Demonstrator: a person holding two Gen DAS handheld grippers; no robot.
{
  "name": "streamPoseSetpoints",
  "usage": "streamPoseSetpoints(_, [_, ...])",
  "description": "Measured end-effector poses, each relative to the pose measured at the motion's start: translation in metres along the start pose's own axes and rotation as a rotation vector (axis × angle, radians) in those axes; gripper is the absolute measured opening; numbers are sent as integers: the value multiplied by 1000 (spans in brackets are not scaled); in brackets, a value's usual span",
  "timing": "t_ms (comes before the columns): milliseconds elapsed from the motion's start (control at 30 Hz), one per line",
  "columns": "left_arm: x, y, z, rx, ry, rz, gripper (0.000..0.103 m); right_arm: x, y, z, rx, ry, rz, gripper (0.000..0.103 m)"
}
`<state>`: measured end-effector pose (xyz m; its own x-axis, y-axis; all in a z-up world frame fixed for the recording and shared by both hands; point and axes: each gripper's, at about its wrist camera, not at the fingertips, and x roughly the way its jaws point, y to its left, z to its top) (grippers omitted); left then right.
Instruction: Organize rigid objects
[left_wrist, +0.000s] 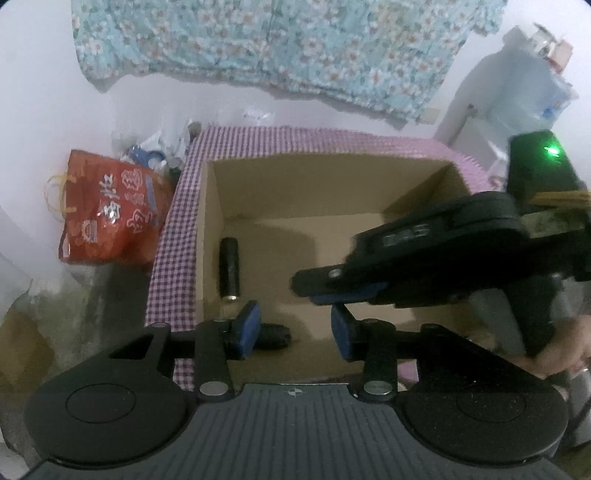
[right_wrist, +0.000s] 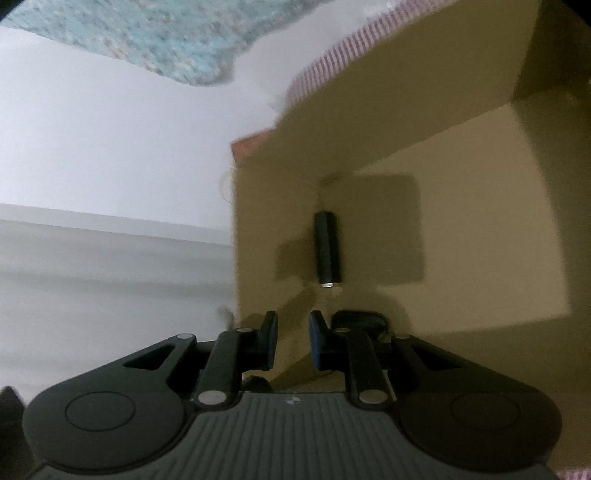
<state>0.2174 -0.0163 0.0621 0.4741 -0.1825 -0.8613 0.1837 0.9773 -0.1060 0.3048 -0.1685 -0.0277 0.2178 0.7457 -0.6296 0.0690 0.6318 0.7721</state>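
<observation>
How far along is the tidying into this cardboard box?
Done: a black cylinder lies on the floor of the cardboard box, and a second dark item sits by its near wall. In hand: nothing; the left gripper is open and empty over the box, and the right gripper is almost closed and empty too. Left: unclear; neither view shows what else waits to go in.

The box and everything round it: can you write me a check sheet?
Surface: checked cloth round the box.
Job's things: black cylinder lying in the box; second dark object near the left gripper.
Clutter: red bag.
Grippers: left open, empty; right gripper nearly closed, nothing between its fingers.
Cables: nothing seen.
Surroundings: white wall, floral fabric.
</observation>
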Motion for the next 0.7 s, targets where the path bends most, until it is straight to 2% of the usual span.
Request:
streamPoseSetpoints(233, [-47, -23, -19, 21, -81, -85, 42, -91, -2, -43, -54, -140, 91, 20])
streamPoseSetpoints(367, [-61, -48, -39, 73, -80, -144, 43, -139, -25, -83, -71, -216, 99, 21])
streamPoseSetpoints(467, [-57, -67, -59, 113, -41, -193, 44, -152, -55, -109, -40, -254, 55, 21])
streamPoseSetpoints(567, [-39, -84, -75, 151, 6, -213, 44, -149, -84, -127, 17, -262, 6, 21])
streamPoseSetpoints(633, [-22, -97, -84, 183, 40, -191, 43, -137, -103, -134, 66, -253, -33, 21])
streamPoseSetpoints(700, [-4, -107, -95, 235, 52, -126, 43, -124, -120, -137, 103, -245, -69, 21])
